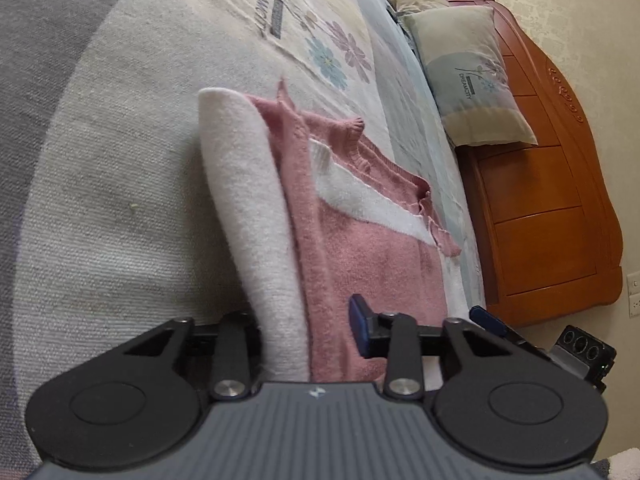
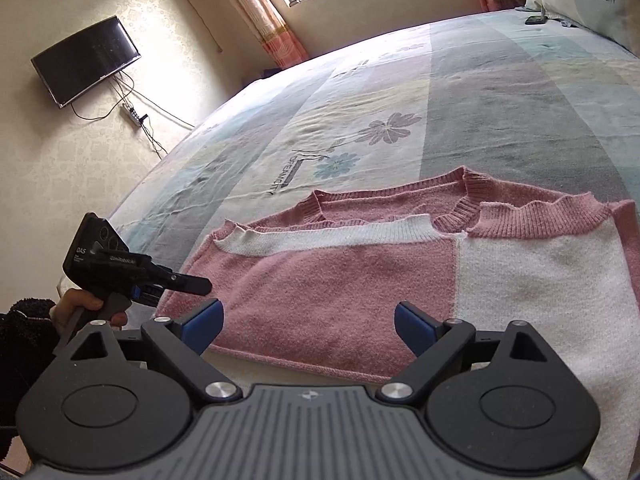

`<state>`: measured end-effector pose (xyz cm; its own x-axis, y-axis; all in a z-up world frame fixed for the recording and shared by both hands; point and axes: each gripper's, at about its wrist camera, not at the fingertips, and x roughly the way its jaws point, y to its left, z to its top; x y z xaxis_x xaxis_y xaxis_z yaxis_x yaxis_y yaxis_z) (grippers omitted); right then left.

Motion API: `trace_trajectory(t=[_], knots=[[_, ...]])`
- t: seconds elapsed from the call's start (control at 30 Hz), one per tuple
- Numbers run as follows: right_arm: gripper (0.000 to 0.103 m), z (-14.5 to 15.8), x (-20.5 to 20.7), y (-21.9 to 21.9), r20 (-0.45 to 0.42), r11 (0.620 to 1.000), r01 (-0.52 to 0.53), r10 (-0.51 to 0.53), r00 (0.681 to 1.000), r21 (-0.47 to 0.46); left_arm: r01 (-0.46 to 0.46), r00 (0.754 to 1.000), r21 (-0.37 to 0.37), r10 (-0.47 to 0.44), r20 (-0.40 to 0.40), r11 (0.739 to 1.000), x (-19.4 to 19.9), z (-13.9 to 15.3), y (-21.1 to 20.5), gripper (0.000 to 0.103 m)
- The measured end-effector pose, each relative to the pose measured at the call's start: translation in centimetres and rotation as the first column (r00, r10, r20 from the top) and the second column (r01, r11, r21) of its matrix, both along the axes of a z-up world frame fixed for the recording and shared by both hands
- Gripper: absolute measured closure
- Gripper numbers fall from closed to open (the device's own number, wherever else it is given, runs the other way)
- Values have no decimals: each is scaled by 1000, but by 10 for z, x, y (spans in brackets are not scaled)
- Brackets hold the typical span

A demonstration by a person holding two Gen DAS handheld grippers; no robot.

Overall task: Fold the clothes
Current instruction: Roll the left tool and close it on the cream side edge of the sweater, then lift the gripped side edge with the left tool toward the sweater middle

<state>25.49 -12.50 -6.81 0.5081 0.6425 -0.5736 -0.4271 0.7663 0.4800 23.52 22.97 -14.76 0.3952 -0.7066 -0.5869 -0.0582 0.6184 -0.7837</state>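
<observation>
A: Pink-and-white knitted sweater point(image 2: 360, 276) lies mid-frame on the floral bedsheet point(image 2: 480, 112), sleeves folded in.

B: Partly folded, I judge. Right gripper point(image 2: 308, 326) gapes wide; left gripper point(image 1: 308, 320) straddles its edge, jaws apart.

Left gripper point(image 1: 308, 332): one blue finger pad hidden behind the raised white fold of the pink-and-white knitted sweater point(image 1: 360, 240).

Sweater's right part cut by the right wrist view's edge.

Small dark flat object point(image 2: 535, 20) near the floral bedsheet's point(image 2: 500, 92) far edge: too small to identify.

Person's hand point(image 2: 86, 312) on the left gripper's handle partly hidden behind the right gripper's body.
</observation>
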Motion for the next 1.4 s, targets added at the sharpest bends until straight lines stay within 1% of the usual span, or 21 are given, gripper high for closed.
trace_trajectory(t=[0.07, 0.1, 0.2, 0.3, 0.43, 0.57, 0.6, 0.67, 0.8, 0.87, 1.0, 1.07, 1.1, 1.2, 1.23, 1.27, 1.3, 1.4], knots=[[3, 0, 6, 7, -23, 1000, -5, 6, 1000, 29, -11, 1000, -1, 11, 15, 1000, -3, -2, 0, 82], [2, 0, 9, 12, -35, 999, -8, 9, 999, 34, -9, 1000, 12, 9, 27, 1000, -4, 0, -2, 82], [0, -1, 17, 28, -49, 1000, 5, -4, 999, 15, -2, 998, 56, -1, 57, 998, -5, 4, -7, 82], [0, -4, 23, 46, -58, 1000, 21, -20, 998, 10, 0, 998, 76, -5, 70, 997, -6, 7, -9, 82], [0, -20, 34, 65, -108, 998, 62, -60, 992, 13, 0, 997, 86, -7, 83, 996, -7, 8, -10, 82], [0, -41, 46, 77, -106, 993, 117, -119, 987, -27, -2, 996, 86, -6, 91, 996, -8, 7, -10, 82], [0, -44, 50, 79, -87, 991, 131, -133, 987, -28, -2, 996, 86, -6, 93, 996, -8, 7, -10, 82], [0, -45, 59, 81, -48, 988, 154, -156, 987, -33, -1, 995, 88, -7, 96, 996, -8, 7, -10, 82], [0, -50, 90, 86, -51, 982, 184, -186, 981, -42, 10, 995, 100, -20, 102, 995, -8, 9, -12, 82], [0, -50, 95, 87, -58, 982, 186, -188, 980, -46, 11, 994, 107, -23, 105, 994, -8, 10, -13, 82], [0, -36, 73, 81, -77, 982, 187, -188, 979, -23, 6, 994, 117, -19, 108, 993, -9, 11, -14, 82], [0, -29, 53, 77, -86, 983, 185, -185, 979, -6, 0, 994, 123, -13, 106, 992, -9, 12, -15, 82], [0, -28, 43, 75, -97, 983, 183, -182, 978, -3, -3, 994, 126, -10, 105, 992, -9, 12, -16, 82], [0, -37, 15, 74, -169, 985, 172, -175, 970, -28, -12, 995, 148, -3, 101, 989, -10, 15, -19, 82], [0, -39, 5, 74, -169, 985, 171, -174, 970, -33, -16, 995, 156, 0, 100, 988, -10, 16, -20, 82], [0, -39, -7, 72, -139, 985, 171, -174, 975, -34, -19, 995, 163, 2, 99, 986, -11, 17, -22, 82], [0, -38, -14, 71, -142, 985, 169, -173, 975, -40, -22, 995, 171, 5, 98, 985, -11, 18, -23, 82], [0, -43, -28, 66, -250, 987, 155, -161, 955, -44, -31, 995, 194, 12, 94, 980, -12, 21, -26, 82]])
